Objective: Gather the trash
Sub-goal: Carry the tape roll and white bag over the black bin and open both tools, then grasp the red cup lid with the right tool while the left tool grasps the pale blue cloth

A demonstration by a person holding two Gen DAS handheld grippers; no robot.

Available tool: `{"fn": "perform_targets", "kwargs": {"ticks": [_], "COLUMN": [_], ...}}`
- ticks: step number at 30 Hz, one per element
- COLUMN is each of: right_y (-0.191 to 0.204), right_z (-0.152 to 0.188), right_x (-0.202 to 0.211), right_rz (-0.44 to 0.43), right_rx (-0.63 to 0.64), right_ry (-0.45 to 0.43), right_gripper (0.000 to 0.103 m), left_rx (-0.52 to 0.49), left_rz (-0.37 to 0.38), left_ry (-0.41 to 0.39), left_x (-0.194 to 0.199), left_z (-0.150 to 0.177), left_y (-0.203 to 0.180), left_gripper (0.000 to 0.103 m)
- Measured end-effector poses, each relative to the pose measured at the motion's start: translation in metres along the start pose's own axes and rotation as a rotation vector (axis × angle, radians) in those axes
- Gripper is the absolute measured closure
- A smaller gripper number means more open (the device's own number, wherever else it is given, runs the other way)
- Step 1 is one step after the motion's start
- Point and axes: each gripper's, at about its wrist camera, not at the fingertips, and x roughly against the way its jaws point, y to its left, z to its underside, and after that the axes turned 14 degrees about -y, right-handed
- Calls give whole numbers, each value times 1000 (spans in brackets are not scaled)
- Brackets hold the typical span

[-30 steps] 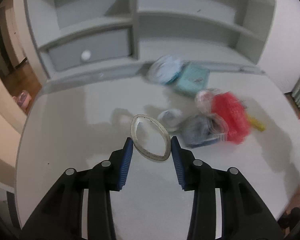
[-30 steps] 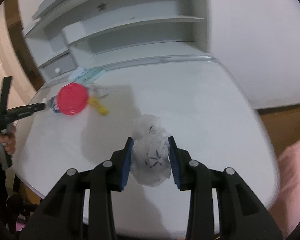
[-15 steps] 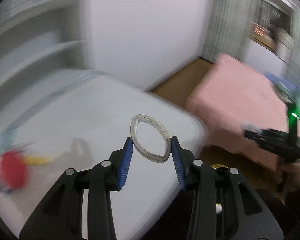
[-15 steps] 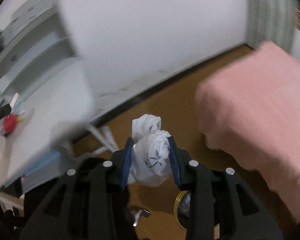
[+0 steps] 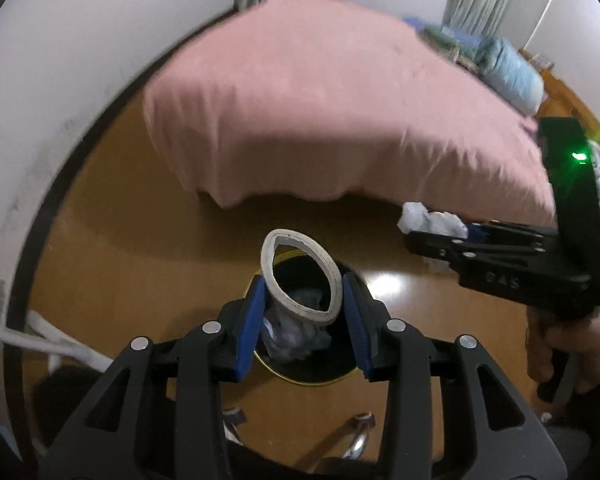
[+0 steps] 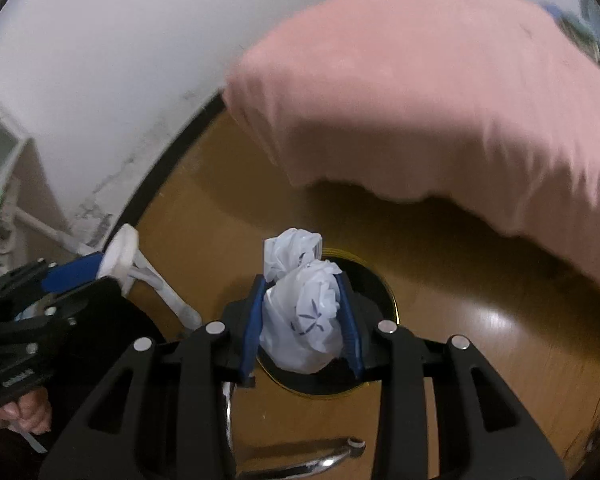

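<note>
Both grippers clamped | left gripper (image 5: 303, 312): tape ring (image 5: 300, 277), squeezed oval, seemingly upright | right gripper (image 6: 303, 320): bag (image 6: 303, 312)

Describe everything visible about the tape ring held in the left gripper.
The tape ring is an off-white, nearly used-up roll, thin-walled and squeezed into an oval. It looks like paper masking tape, with a slightly frayed edge. The left gripper clamps it between its blue pads, which press its two sides; nothing else touches it. It stands tilted, its opening facing the camera, above a dark trash bin with a gold rim that already holds crumpled trash.
</note>
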Motion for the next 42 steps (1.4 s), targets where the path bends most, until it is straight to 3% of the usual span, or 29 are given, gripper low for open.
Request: {"fn": "perform_targets", "kwargs": {"ticks": [5,10,15,26,30,36,38,42], "right_y": [-17,-20,-16,-9,-5,15,32,81], "right_z": [24,36,34,31,27,4,-11,-41], "right_x": [-32,-45,-50,-54,-50,-30,-13,24], "right_rz": [5,-14,-24,-22,-24,-26,-29,-71], "right_rx": [-45,-55,-53,-32,-22,36,85,209], "right_ry": [78,114,120,136,121,72,29,-84], "right_gripper": [68,68,68,66,37,32,29,18], "left_rx": [46,53,68,81,83,60,64,43], "left_rz": [26,8,32,17,-2,-54,-79,-162], "left_ry": [113,181,170,129,96,-17,-72,-193], "left_x": [-61,-81,-76,-61,-44,14,45,132], "left_z": [22,53,54,45,36,9,-1,-20], "left_y": [1,3,7,9,15,24,27,35], "left_gripper": [64,64,64,46,37,23,14,10]}}
